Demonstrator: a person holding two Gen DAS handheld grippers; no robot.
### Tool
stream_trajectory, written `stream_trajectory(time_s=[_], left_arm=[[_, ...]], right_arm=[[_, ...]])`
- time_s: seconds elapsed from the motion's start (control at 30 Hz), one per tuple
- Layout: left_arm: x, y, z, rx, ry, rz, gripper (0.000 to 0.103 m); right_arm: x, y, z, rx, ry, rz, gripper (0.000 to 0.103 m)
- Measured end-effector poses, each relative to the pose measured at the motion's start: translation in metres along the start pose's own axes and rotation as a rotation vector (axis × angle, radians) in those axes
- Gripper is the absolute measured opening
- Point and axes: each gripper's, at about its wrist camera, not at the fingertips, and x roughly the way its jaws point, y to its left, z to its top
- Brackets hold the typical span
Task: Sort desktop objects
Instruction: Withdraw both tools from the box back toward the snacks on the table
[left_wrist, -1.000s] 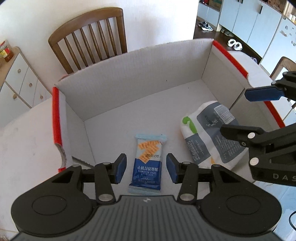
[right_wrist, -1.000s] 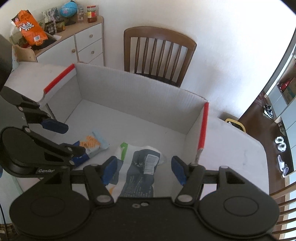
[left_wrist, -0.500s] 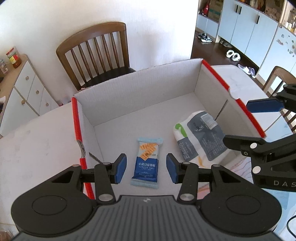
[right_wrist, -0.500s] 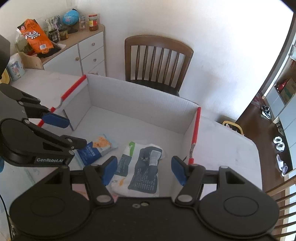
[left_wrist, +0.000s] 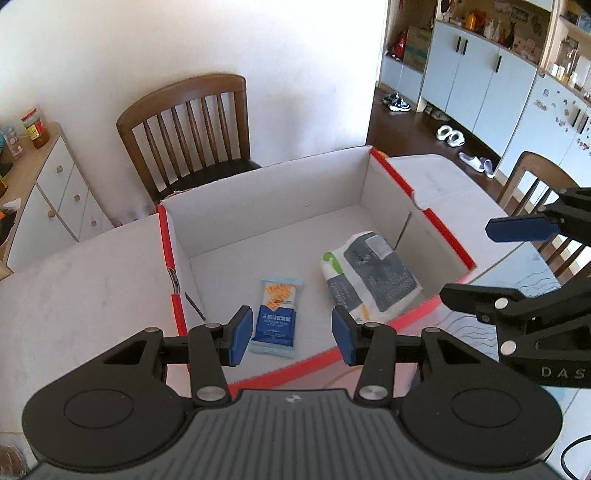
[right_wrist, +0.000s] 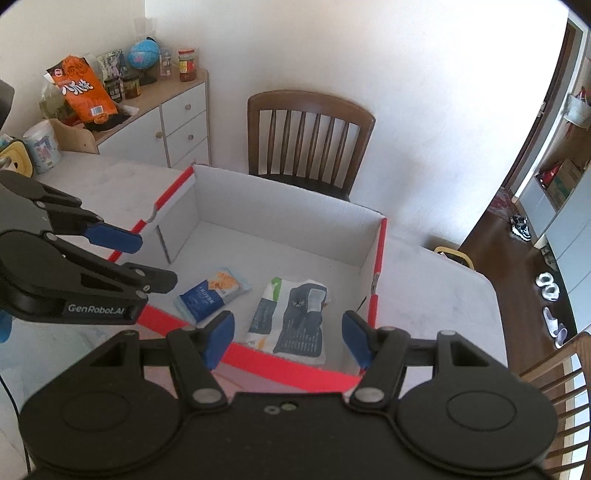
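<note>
A white cardboard box with red rims (left_wrist: 391, 177) (right_wrist: 380, 251) stands on the table. Inside lie a small blue snack packet (left_wrist: 276, 314) (right_wrist: 210, 293) and a larger white and grey pouch (left_wrist: 369, 275) (right_wrist: 291, 317). My left gripper (left_wrist: 291, 334) is open and empty, above the box's near rim over the blue packet. My right gripper (right_wrist: 288, 341) is open and empty, above the near rim over the pouch. Each gripper shows at the side of the other's view, the right one (left_wrist: 491, 258) and the left one (right_wrist: 144, 258).
A wooden chair (left_wrist: 192, 125) (right_wrist: 310, 140) stands behind the table. A white cabinet (right_wrist: 166, 122) with jars, a globe and an orange bag (right_wrist: 83, 88) is at the far left. Another chair (left_wrist: 535, 184) stands at the right. A patterned mat (left_wrist: 480, 332) lies before the box.
Both grippers have pulled back and up from inside the box to above its near rim. The packet and pouch have stayed in place. Both stay open.
</note>
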Motion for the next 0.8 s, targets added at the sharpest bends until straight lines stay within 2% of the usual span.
stream_trajectory(time_s=[0.13, 0.2, 0.3, 0.33, 0.37, 0.53, 0.8], left_arm=[[-0.012, -0.003, -0.005, 0.016, -0.021, -0.002, 0.045], [-0.017, -0.004, -0.008, 0.016, -0.032, -0.004, 0.050], [-0.024, -0.006, -0.013, 0.011, -0.046, -0.020, 0.070], [-0.026, -0.007, -0.015, 0.006, -0.048, -0.020, 0.081], [-0.028, -0.007, -0.017, 0.002, -0.055, -0.021, 0.086], [-0.037, -0.008, -0.028, 0.002, -0.071, -0.024, 0.090], [-0.054, -0.010, -0.050, -0.005, -0.104, -0.024, 0.090]], right_arm=[[-0.011, 0.005, -0.006, 0.001, -0.008, -0.015, 0.064], [-0.016, 0.006, -0.011, 0.011, -0.008, -0.019, 0.065], [-0.025, 0.007, -0.019, 0.031, -0.013, -0.010, 0.069], [-0.028, 0.007, -0.022, 0.041, -0.019, -0.003, 0.073], [-0.031, 0.007, -0.025, 0.049, -0.026, -0.003, 0.074], [-0.045, 0.005, -0.044, 0.096, -0.046, 0.009, 0.082], [-0.069, 0.013, -0.071, 0.138, -0.107, 0.006, 0.084]])
